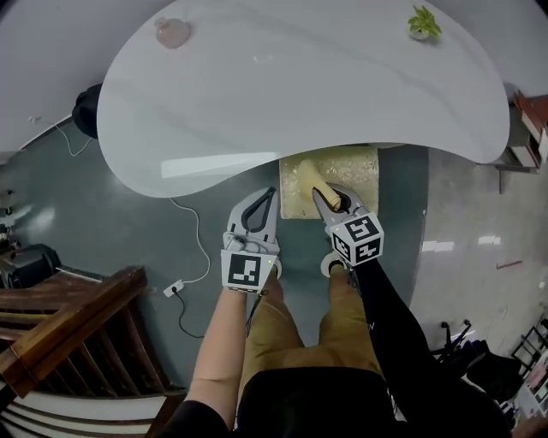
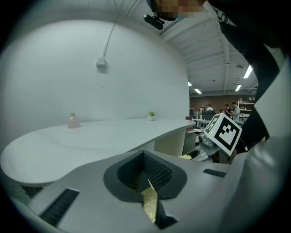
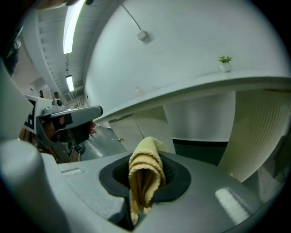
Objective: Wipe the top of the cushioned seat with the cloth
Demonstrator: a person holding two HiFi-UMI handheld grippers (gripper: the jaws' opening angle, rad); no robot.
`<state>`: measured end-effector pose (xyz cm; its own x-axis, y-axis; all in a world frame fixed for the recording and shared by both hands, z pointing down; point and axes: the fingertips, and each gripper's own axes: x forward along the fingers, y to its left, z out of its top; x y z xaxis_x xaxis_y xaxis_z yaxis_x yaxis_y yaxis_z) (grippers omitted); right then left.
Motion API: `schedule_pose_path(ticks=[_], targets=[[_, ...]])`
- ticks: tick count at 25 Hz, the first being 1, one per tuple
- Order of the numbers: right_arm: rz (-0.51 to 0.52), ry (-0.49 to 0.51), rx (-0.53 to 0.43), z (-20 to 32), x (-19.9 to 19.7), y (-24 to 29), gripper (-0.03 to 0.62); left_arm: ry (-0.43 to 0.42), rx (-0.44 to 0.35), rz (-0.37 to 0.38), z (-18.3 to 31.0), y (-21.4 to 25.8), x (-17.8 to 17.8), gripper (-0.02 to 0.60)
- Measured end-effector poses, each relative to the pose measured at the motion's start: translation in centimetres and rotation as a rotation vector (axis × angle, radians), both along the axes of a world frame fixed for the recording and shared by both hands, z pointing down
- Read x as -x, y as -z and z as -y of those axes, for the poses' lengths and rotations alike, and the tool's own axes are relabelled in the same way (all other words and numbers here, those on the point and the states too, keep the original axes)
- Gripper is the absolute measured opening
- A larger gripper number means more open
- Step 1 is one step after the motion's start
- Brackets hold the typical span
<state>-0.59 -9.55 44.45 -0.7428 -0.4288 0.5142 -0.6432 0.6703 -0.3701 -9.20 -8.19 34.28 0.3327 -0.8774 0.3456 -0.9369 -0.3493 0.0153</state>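
Observation:
The cushioned seat (image 1: 342, 171) is a pale yellow square, its far part tucked under the white table (image 1: 291, 85). My right gripper (image 1: 320, 197) hangs over the seat's near left part and is shut on a folded yellow cloth (image 1: 308, 178). In the right gripper view the cloth (image 3: 145, 173) stands bunched up out of the closed jaws of the right gripper (image 3: 136, 207). My left gripper (image 1: 272, 197) is left of the seat over the floor, shut with nothing in it. The left gripper (image 2: 150, 202) shows only a thin slit between its jaws.
A pink bottle (image 1: 173, 32) and a small potted plant (image 1: 424, 24) stand on the table's far side. A white cable with a power strip (image 1: 175, 287) lies on the floor at left. Wooden steps (image 1: 68, 329) fill the lower left. The person's legs (image 1: 282, 325) are below the grippers.

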Motion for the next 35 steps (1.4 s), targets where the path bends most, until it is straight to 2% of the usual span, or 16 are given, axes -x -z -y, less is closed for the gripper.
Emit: schedule_pose_path(ticks=[6, 11, 16, 20, 25, 35], targets=[[-0.013, 0.011, 0.094, 1.6, 3.1, -7.4, 0.058, 0.006, 0.061, -0.033, 0.5, -6.1, 1.0, 0.008], [-0.014, 0.027, 0.100, 1.9, 6.2, -10.8, 0.058, -0.002, 0.068, -0.036, 0.1, -8.1, 2.2, 0.008], [-0.013, 0.019, 0.155, 2.9, 9.9, -14.7, 0.058, 0.019, 0.076, -0.036, 0.2, -10.0, 3.4, 0.008], [-0.062, 0.011, 0.201, 3.0, 11.1, -17.9, 0.058, 0.024, 0.093, -0.034, -0.1, -11.3, 3.8, 0.008], [-0.125, -0.038, 0.206, 3.5, 9.1, -19.4, 0.058, 0.038, 0.088, -0.036, 0.5, -12.1, 3.7, 0.008], [-0.190, -0.180, 0.189, 7.0, -0.1, -19.8, 0.058, 0.036, 0.101, -0.056, 2.8, -13.2, 0.7, 0.008]])
